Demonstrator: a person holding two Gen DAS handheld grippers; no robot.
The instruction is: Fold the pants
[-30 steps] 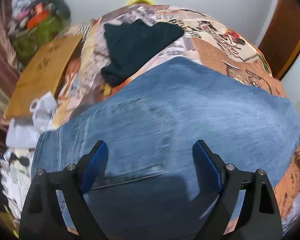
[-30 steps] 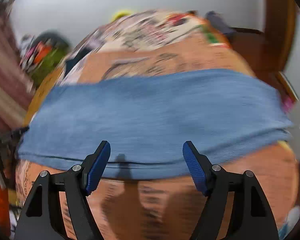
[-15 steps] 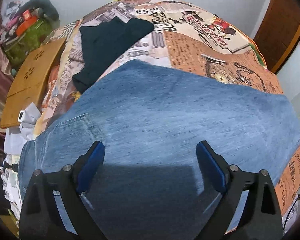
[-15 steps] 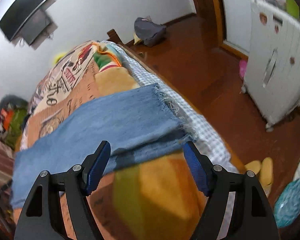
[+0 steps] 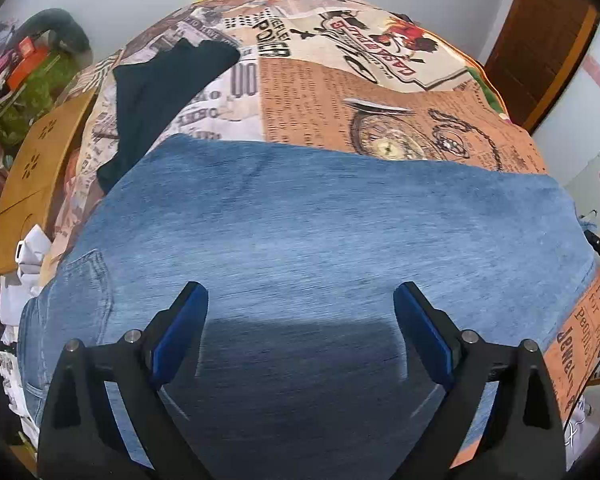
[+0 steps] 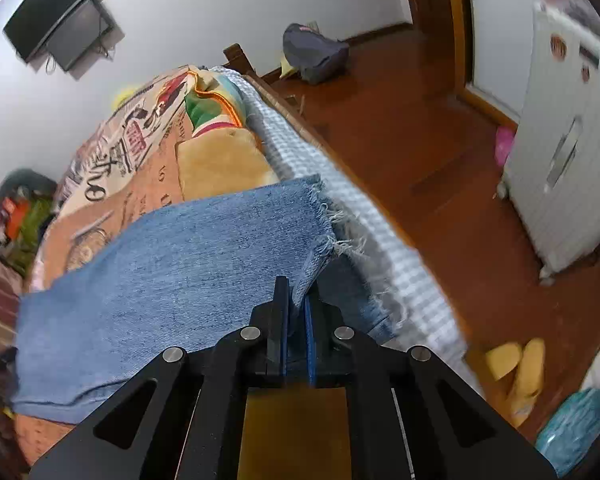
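Note:
Blue jeans point(image 5: 320, 232) lie flat across the printed bedspread point(image 5: 340, 92), waist and back pocket point(image 5: 88, 284) at the left, frayed leg hems at the right. My left gripper point(image 5: 300, 320) is open and empty, hovering over the middle of the jeans. In the right wrist view the jeans point(image 6: 188, 264) stretch leftward from the bed's edge. My right gripper point(image 6: 296, 304) is shut on the frayed hem corner point(image 6: 316, 264), which lifts slightly off the bed.
A dark folded garment point(image 5: 160, 92) lies beyond the jeans at the far left. A wooden board point(image 5: 36, 168) and white items point(image 5: 24, 256) sit at the left edge. Right of the bed are wooden floor point(image 6: 420, 152), a white cabinet point(image 6: 564, 140), yellow slippers point(image 6: 520, 364) and a bag point(image 6: 312, 56).
My right gripper swung to the hem end of the jeans and closed on the frayed corner. My left gripper drifted from the pocket area toward the middle of the jeans, staying open.

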